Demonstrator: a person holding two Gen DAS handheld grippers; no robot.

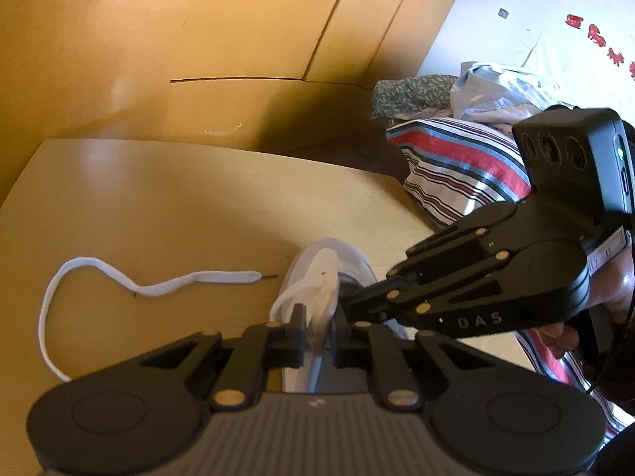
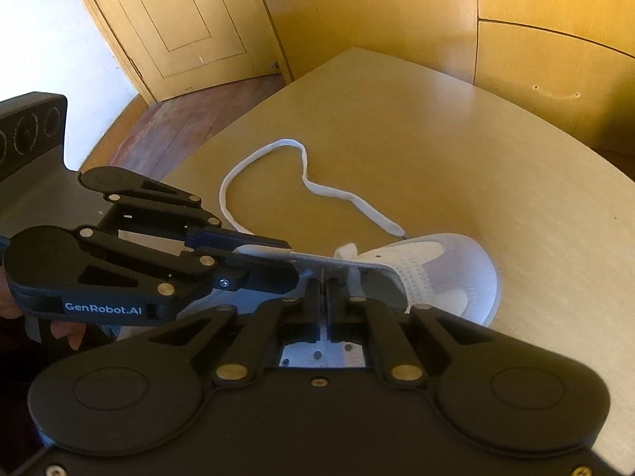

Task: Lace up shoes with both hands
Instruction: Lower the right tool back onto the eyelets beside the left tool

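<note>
Simply a tan wooden table [image 2: 456, 158], matching wall panels [image 2: 397, 12].

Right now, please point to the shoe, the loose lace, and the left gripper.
shoe [image 2: 448, 273]: right wrist view, toe area.
loose lace [image 1: 166, 287]: left wrist view, middle of the strand.
left gripper [image 1: 317, 317]: left wrist view, between fingertips.

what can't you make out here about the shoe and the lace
- Shoe heel: both views, hidden behind the gripper bodies.
- What the right gripper pinches: right wrist view, its shut fingers cover it.
- Lace near end: left wrist view, runs under the left gripper.
- Eyelets: too small and blurred.
</note>
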